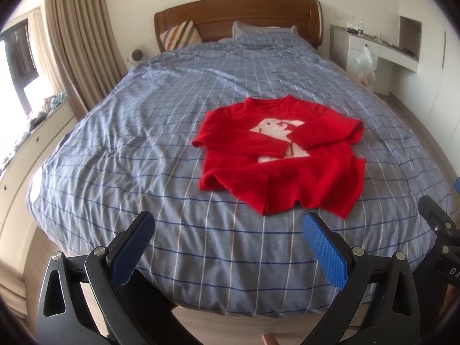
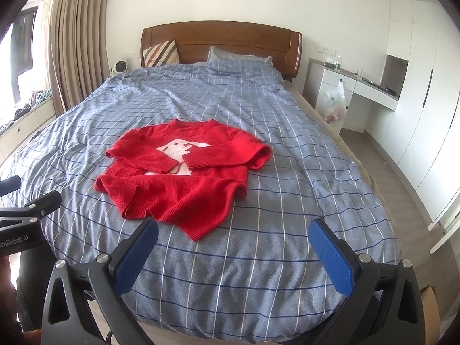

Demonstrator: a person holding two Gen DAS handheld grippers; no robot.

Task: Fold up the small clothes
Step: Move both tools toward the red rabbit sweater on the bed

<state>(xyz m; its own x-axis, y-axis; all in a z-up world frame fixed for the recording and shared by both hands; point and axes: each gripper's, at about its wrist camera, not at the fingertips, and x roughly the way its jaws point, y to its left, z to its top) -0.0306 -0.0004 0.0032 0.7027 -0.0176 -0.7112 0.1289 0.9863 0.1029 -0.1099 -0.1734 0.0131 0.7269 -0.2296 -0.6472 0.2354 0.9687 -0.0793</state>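
A small red sweater point(image 1: 283, 155) with a white animal print lies on the blue checked bedspread point(image 1: 143, 143). Both sleeves are folded across its chest and the hem is rumpled toward me. It also shows in the right wrist view point(image 2: 184, 178). My left gripper point(image 1: 228, 224) is open and empty, held above the foot of the bed, short of the sweater's hem. My right gripper point(image 2: 233, 231) is open and empty, also short of the hem and to its right. The right gripper's body point(image 1: 440, 230) shows at the left view's right edge; the left gripper's body point(image 2: 26, 215) shows at the right view's left edge.
The bed has a wooden headboard point(image 2: 221, 43), a striped cushion point(image 2: 161, 53) and a pillow point(image 2: 235, 57). Curtains point(image 2: 77, 37) and a window bench stand left. A white desk point(image 2: 359, 92) with a hanging plastic bag point(image 2: 335, 106) and wardrobes stand right.
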